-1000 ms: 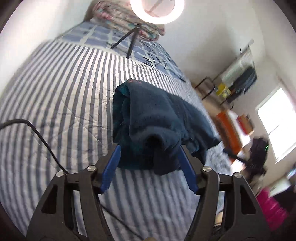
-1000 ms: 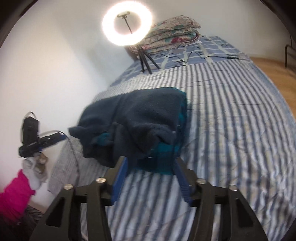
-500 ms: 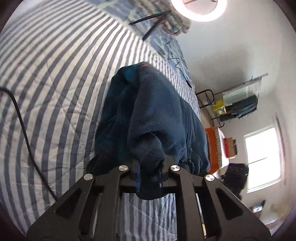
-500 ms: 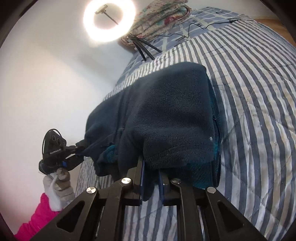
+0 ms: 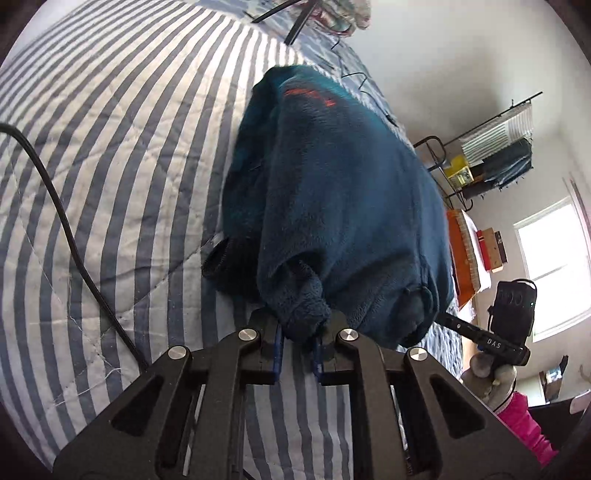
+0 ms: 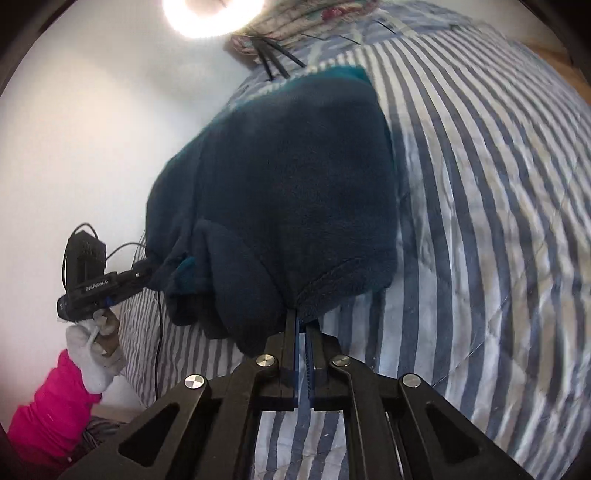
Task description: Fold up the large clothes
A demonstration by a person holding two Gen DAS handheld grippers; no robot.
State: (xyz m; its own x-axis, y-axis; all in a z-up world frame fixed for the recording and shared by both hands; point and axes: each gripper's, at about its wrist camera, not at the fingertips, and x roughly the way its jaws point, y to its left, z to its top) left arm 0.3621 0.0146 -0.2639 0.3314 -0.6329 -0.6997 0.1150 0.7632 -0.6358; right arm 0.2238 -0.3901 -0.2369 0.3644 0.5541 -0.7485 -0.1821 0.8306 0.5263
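A dark teal-blue fleece garment (image 5: 332, 192) lies partly folded on the striped bed, its near edge raised. My left gripper (image 5: 298, 332) is shut on a bunched corner of its near edge. My right gripper (image 6: 303, 325) is shut on the other near corner of the fleece (image 6: 280, 177). Each view shows the other gripper at the far corner: the right gripper (image 5: 439, 319) in the left wrist view, the left gripper (image 6: 142, 275) in the right wrist view. Orange stitching (image 5: 308, 96) shows near the far end.
A blue-and-white striped quilt (image 5: 122, 122) covers the bed (image 6: 487, 192). A black cable (image 5: 70, 236) runs across it on the left. A ring light (image 6: 212, 14) on a tripod and folded blankets (image 6: 314, 18) sit at the head. A clothes rack (image 5: 495, 155) stands by the window.
Both grippers went from open around the fleece's near edge to shut on its corners, and have lifted that edge and carried it toward the far end.
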